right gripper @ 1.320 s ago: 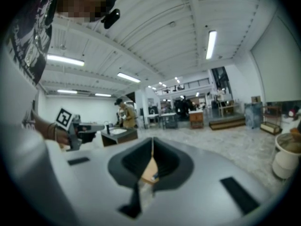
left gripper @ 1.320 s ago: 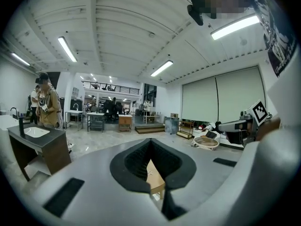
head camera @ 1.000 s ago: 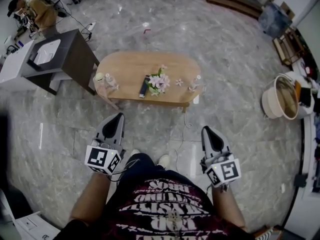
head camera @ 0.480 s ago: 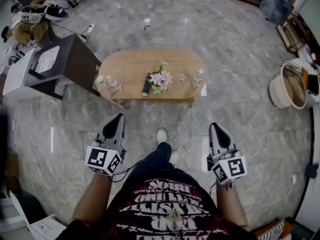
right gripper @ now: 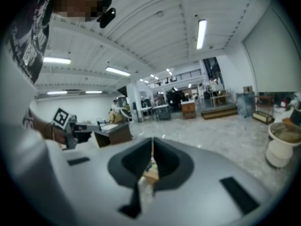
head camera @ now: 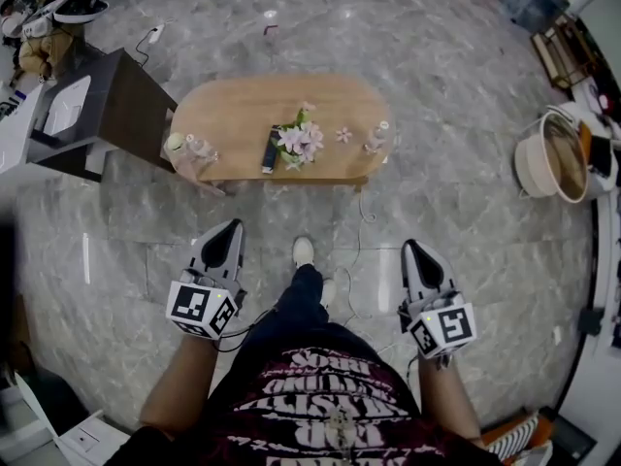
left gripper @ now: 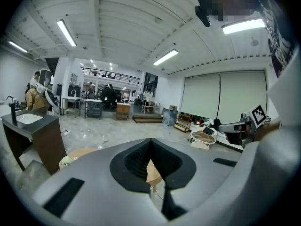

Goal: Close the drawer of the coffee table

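Observation:
The oval wooden coffee table [head camera: 243, 110] stands on the marble floor ahead of me in the head view. It carries a flower bunch [head camera: 297, 142], a dark remote [head camera: 269, 150] and small bottles. I cannot make out its drawer from here. My left gripper [head camera: 231, 227] and right gripper [head camera: 409, 247] hover side by side well short of the table. Both are shut, point at the table and hold nothing. In the left gripper view the left gripper [left gripper: 151, 142] has its jaws together, and so does the right gripper [right gripper: 152, 140] in the right gripper view. A strip of the table [left gripper: 152, 174] shows below the left jaws.
A dark cabinet with a white sink [head camera: 109, 105] stands left of the table. A cream round tub [head camera: 551, 159] sits at the right, beside cluttered shelves. A thin cable [head camera: 363, 223] trails over the floor from the table's right end. My shoe [head camera: 304, 250] is between the grippers.
One foot has stepped forward between the grippers toward the table. Both grippers have sunk a little and stay shut and empty. The table sits higher in the head view.

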A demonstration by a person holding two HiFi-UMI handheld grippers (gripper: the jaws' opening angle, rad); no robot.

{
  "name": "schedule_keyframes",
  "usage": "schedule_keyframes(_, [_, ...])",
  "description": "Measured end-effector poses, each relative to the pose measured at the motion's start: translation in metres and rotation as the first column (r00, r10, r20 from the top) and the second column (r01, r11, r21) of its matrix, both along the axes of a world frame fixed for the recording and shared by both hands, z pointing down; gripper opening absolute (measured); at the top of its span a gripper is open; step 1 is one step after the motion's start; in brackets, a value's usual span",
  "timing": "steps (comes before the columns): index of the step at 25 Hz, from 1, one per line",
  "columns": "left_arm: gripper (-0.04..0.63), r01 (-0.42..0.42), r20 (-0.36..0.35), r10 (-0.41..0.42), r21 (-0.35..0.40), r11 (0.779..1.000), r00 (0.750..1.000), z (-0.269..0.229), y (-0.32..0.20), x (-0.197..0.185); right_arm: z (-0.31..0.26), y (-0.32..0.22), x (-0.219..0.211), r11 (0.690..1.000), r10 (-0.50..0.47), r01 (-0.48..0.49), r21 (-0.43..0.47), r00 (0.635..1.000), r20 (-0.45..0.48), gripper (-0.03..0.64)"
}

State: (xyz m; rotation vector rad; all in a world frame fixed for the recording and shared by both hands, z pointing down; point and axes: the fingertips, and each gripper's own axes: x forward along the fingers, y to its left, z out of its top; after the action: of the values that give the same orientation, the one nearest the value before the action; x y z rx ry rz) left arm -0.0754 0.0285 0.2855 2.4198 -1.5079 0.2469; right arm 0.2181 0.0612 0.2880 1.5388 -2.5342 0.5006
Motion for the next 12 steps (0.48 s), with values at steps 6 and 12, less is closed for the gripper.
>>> schedule_keyframes(6, [0.024, 0.014, -0.016, -0.014, 0.016, 1.000, 1.000, 0.000, -0.031, -0.016, -0.002, -0.035, -0.018, 1.000, -0.014, 0.014, 0.004, 1.000, -0.013, 0.034])
schedule_keyframes(12, [0.023, 0.013, -0.025, -0.012, 0.045, 0.999, 1.000, -0.007, -0.070, -0.024, -0.017, -0.073, -0.032, 1.000, -0.024, 0.025, 0.018, 0.999, -0.045, 0.035])
